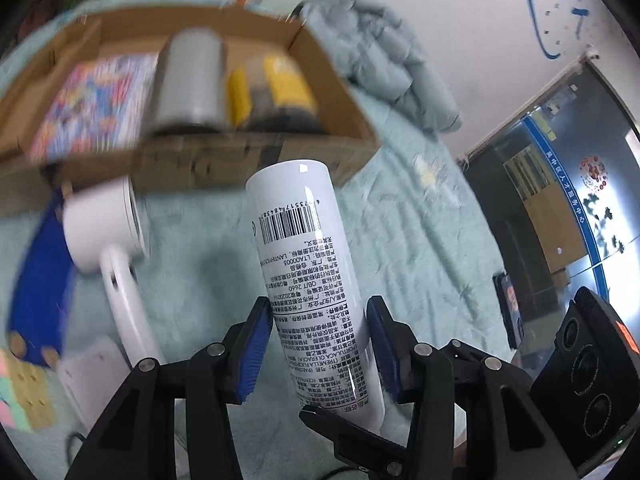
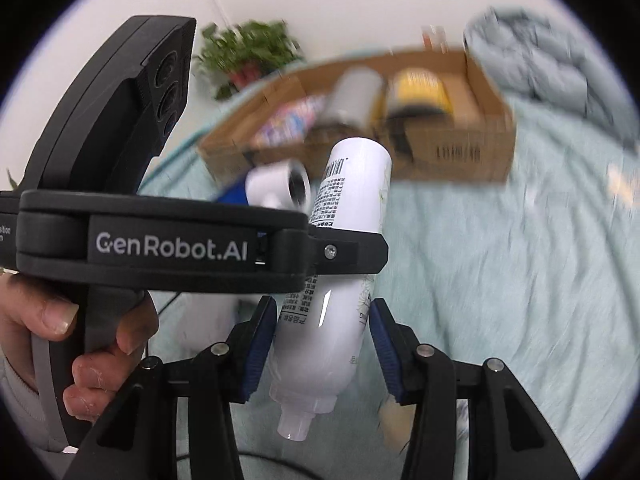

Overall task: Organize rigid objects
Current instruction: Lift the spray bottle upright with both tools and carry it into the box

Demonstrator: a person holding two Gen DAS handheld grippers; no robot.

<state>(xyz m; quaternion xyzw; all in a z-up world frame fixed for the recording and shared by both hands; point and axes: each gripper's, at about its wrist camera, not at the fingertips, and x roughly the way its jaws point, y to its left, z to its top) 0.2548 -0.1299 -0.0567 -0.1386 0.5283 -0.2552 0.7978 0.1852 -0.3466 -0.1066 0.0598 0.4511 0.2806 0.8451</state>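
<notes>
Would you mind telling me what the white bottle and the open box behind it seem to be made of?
The white bottle looks like glossy plastic, though coated metal is possible: its smooth printed wall carries sharp streak highlights. The open box looks like matte brown corrugated cardboard, judging by its dull tan walls, thin folded edges and dark printing on the front, though motion blur hides any fluting.
</notes>
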